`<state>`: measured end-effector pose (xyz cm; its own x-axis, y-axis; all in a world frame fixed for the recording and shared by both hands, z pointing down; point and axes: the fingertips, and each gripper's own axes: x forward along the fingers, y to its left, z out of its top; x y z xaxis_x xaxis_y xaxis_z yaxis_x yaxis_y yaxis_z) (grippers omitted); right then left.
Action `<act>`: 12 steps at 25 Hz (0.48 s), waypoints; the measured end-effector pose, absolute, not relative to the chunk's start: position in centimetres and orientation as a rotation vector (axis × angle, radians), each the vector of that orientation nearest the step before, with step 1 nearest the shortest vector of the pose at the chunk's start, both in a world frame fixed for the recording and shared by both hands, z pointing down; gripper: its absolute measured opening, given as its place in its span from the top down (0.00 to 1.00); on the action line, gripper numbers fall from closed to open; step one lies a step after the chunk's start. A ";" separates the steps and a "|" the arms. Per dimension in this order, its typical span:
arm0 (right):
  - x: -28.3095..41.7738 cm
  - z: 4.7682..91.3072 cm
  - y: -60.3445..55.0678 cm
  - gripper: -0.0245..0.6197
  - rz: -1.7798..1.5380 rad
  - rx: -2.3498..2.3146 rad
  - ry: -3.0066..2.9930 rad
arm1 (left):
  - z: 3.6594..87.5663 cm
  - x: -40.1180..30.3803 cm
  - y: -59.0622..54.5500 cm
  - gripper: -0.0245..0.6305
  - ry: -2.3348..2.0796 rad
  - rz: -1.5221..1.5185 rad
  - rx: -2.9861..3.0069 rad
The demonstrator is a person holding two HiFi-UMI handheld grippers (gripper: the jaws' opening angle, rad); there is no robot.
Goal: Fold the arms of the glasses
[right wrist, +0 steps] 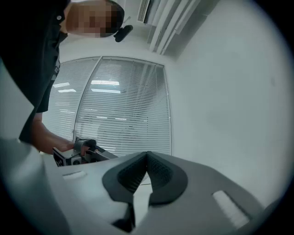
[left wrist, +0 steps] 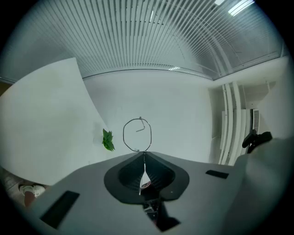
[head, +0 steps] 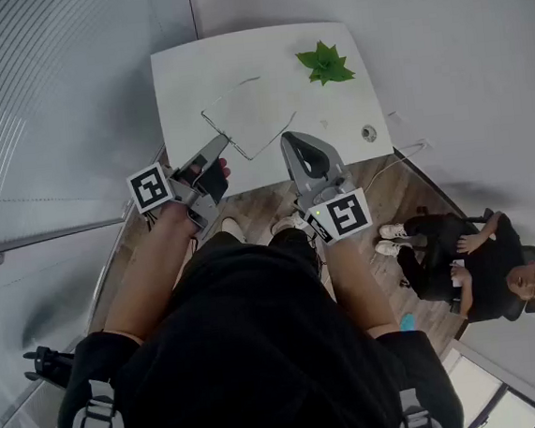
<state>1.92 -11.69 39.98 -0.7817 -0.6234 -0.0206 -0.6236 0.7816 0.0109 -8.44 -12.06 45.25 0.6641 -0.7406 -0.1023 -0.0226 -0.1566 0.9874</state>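
Closest to the head camera is the person's black shirt [head: 262,350], filling the lower half of that view, with both bare forearms reaching up towards 12 o'clock. At their ends sit two grey hand-held grippers with black-and-white marker cubes.

The left gripper [head: 223,139] points towards 1 o'clock. Its jaws are clamped on a thin arm of the wire-framed glasses [head: 270,139]. Its own view shows the wire pinched in the seam between the ribbed pads and one round wire rim standing up just beyond the tips at 12 o'clock. The glasses hang above the near edge of the white rectangular table [head: 189,84], and whether they touch it cannot be told.

The right gripper [head: 291,140] sits just beside them at 3 o'clock, pointing towards 11 o'clock. Its jaws are pressed together with nothing between them, and its tips stand close to the frame's lower right side without clearly touching it.

On the table's far right, at 1 o'clock, is a small green leafy plant [head: 327,64]. A small round fitting [head: 368,134] sits near the right edge. A second person in dark clothes [head: 470,264] is seated on the wooden floor side at 4 o'clock. White slatted blinds [right wrist: 124,110] fill the background of the right gripper view.
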 end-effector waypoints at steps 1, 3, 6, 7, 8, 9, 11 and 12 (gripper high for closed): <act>1.9 40.0 -11.7 0.95 0.028 -1.030 2.950 | 45.3 -8.4 -12.1 0.94 -0.637 -0.711 1.622; 1.8 40.1 -11.7 0.95 0.029 -1.025 2.951 | 45.2 -8.2 -12.0 0.94 -0.638 -0.712 1.623; 1.8 40.4 -11.5 0.95 0.009 -1.016 2.953 | 45.3 -8.0 -11.9 0.94 -0.641 -0.711 1.624; 1.9 40.5 -11.5 0.95 -0.010 -1.015 2.956 | 45.3 -7.9 -11.9 0.94 -0.644 -0.710 1.623; 2.0 40.8 -11.6 0.94 -0.034 -1.020 2.960 | 45.4 -7.9 -11.9 0.94 -0.649 -0.708 1.622; 2.2 41.1 -11.7 0.94 -0.059 -1.032 2.962 | 45.5 -7.9 -11.8 0.94 -0.652 -0.706 1.622; 2.8 41.9 -11.8 0.94 -0.094 -1.066 2.975 | 45.6 -7.9 -11.8 0.94 -0.657 -0.702 1.625; 3.0 42.3 -11.8 0.93 -0.104 -1.079 2.989 | 45.7 -7.9 -11.7 0.94 -0.658 -0.700 1.625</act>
